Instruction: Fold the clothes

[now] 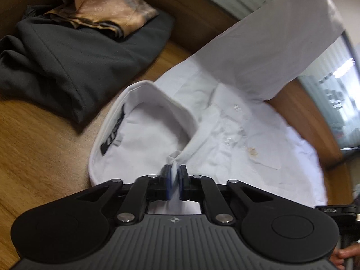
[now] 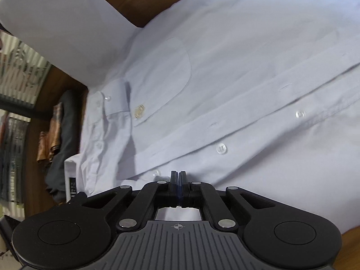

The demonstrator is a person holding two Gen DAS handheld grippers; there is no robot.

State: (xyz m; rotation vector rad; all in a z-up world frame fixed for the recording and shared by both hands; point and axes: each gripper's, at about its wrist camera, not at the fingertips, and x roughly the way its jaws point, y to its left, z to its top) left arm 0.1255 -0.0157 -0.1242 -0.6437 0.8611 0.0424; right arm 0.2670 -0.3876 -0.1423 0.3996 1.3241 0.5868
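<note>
So the white shirt (image 1: 236,135) is spread front-up on the wooden desk (image 1: 33,146), buttons and placket showing; collar (image 1: 144,94) is standing open with a black label (image 1: 114,130) inside it; there's a small brownish mark near the chest pocket (image 2: 162,78), which in the right wrist view looks like a little gold emblem (image 2: 139,111) stitched at the pocket's top edge. The left claw (image 1: 175,175) is pinched shut on a bit of white fabric right at the front of the collar; you can see the cloth sandwiched between the two pads. The right claw (image 2: 178,180) has its fingers pressed together too, sitting just over the button placket near a button (image 2: 221,148); a thin sliver of something pale shows between the pads but I honestly can't tell if it's actually got shirt cloth in there. One sleeve (image 1: 270,45) is lifted up off the desk and hangs in the air, up toward the top of both views; what's holding it is out of frame. No boxes or baskets anywhere; the closest thing to a "container" is the stack off to the side: a dark grey folded garment (image 1: 78,56) lying on the desk just beside the collar, with a tan patterned folded cloth (image 1: 101,11) resting on top of it. A bit of a hand (image 1: 346,254) shows at the lower right edge of the left view.
</note>
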